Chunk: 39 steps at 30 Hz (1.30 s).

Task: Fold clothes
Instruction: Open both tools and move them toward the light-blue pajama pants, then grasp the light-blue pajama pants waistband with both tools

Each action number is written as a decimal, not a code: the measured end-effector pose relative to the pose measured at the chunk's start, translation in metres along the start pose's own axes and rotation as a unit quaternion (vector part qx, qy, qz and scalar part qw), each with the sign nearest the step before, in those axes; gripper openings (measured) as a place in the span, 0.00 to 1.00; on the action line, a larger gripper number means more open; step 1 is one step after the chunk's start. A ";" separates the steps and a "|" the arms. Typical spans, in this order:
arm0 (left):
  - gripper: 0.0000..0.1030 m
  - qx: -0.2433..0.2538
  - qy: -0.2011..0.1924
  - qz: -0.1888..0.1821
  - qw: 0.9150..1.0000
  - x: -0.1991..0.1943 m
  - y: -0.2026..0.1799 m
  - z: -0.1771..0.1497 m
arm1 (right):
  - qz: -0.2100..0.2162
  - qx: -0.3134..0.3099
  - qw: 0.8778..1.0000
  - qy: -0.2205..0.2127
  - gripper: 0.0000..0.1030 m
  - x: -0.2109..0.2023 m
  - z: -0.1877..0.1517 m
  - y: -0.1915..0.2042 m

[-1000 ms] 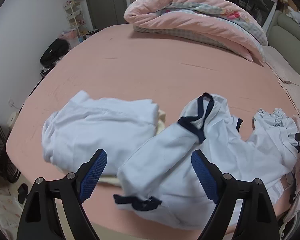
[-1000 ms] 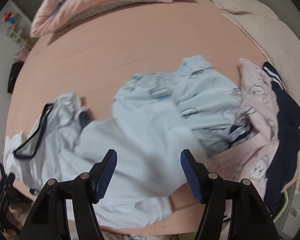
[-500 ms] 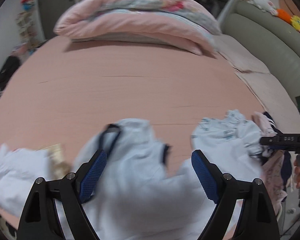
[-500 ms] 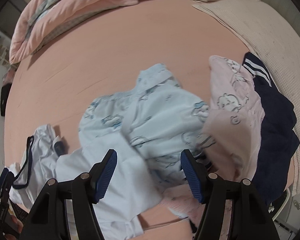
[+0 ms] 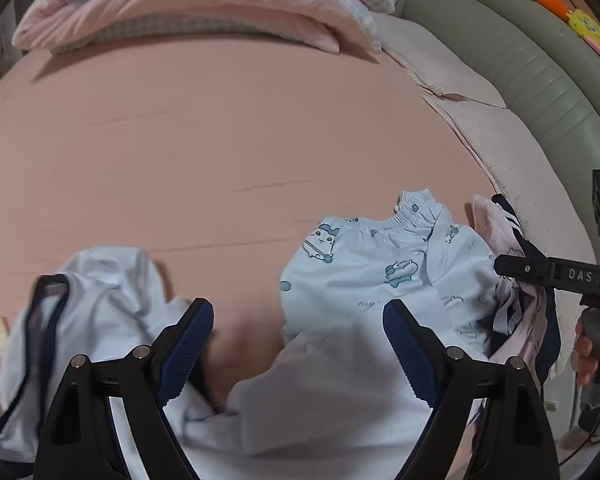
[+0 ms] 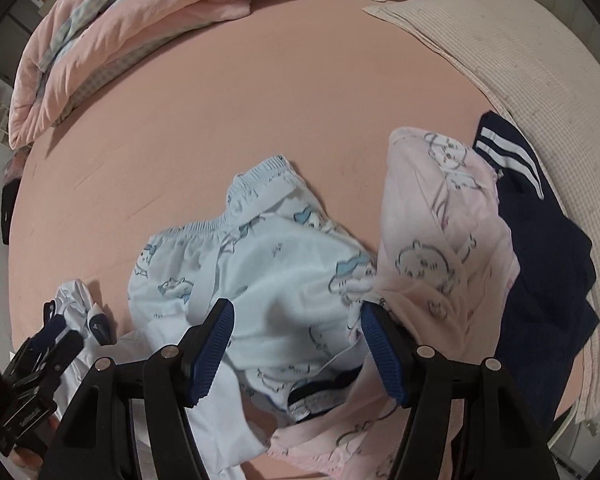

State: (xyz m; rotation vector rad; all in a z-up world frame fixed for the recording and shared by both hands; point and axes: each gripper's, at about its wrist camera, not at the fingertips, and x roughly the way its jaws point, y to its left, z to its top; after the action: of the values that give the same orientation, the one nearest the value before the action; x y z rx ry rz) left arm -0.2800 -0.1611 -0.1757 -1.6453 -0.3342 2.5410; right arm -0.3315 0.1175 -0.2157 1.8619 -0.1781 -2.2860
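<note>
Both tools stand with their blue-padded jaws spread wide and nothing between them. The left hand-held gripper (image 5: 298, 344) hangs over the near edge of the salmon-pink bed sheet (image 5: 220, 140); directly under and ahead of it lies a crumpled white shirt with navy trim (image 5: 100, 300), whose dark neckline sits just to the left of the left finger, while a plain white stretch of cloth runs below the right finger. Ahead and to the right of this gripper is a pair of light blue cotton shorts printed with cartoon animals (image 5: 380, 264), its elastic waistband turned away from the tool. The right hand-held gripper (image 6: 298, 344) hovers right over those same shorts (image 6: 268, 272), the fabric filling the gap between its fingers without being pinched. Touching the shorts on that gripper's right is a pale pink garment with bear drawings (image 6: 440, 240), its lower edge passing beneath the right finger, and just beyond it lies a navy garment with two white stripes (image 6: 540, 248). Far ahead of both tools, a folded pink quilt (image 6: 120, 36) is heaped at the far side of the bed, well apart from the clothes. In the left wrist view a person's fingers (image 5: 584, 356) wrap the right tool's handle at the right border.
</note>
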 end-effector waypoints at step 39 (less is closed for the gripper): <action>0.84 0.021 0.086 -0.020 0.996 0.088 -0.023 -0.014 | -0.047 -0.115 0.990 0.067 0.59 0.084 0.023 0.039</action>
State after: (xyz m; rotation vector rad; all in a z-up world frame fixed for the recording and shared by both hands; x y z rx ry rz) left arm -0.3048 -0.1198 -0.2537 -1.8059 -0.2933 2.3410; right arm -0.3674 0.0607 -0.2832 1.9289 0.1888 -2.1241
